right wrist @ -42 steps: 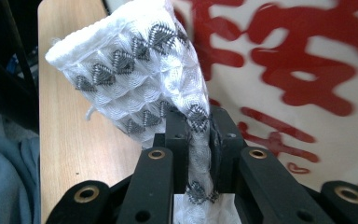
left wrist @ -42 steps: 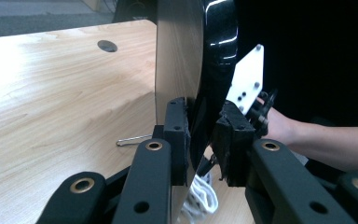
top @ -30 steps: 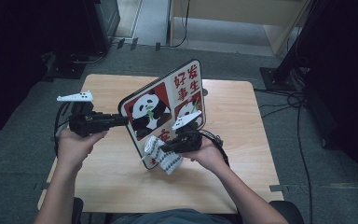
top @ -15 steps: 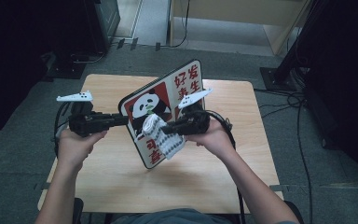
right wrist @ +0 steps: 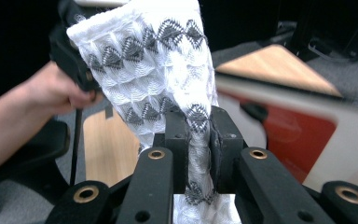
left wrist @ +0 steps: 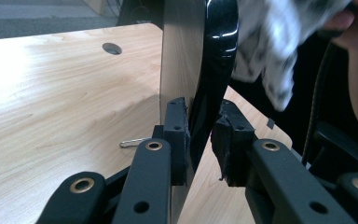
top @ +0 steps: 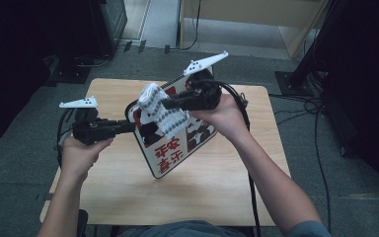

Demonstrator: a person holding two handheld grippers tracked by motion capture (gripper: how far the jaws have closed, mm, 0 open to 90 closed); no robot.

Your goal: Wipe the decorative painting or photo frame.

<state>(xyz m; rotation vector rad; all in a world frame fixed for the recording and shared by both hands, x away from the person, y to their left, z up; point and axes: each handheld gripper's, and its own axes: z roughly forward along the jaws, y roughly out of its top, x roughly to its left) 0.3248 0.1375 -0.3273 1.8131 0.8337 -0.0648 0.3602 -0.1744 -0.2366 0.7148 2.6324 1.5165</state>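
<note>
Above the wooden table (top: pixel 217 197), 2 grippers share the work. Left gripper (left wrist: pixel 204 135) is clamped on the rim of a flat panda-printed tray (top: pixel 177 148), which stands tilted on edge over the tabletop; in the left gripper view the pads sit either side of the glossy dark rim. Right gripper (right wrist: pixel 198 140) is closed tight on a bunched white patterned cloth (right wrist: pixel 144 60), held up against the tray's upper face.

Handling assessment: the tray looks rigid and light, but its lacquered surface is likely slippery, so a 1-point rim grip may let it pivot under wiping pressure. A hold deeper on the rim would resist this. The cloth is soft and limp; gripped at its gathered middle, the loose end drapes freely and should conform to the tray. A small wire clip (left wrist: pixel 133 142) lies on the table nearby.
</note>
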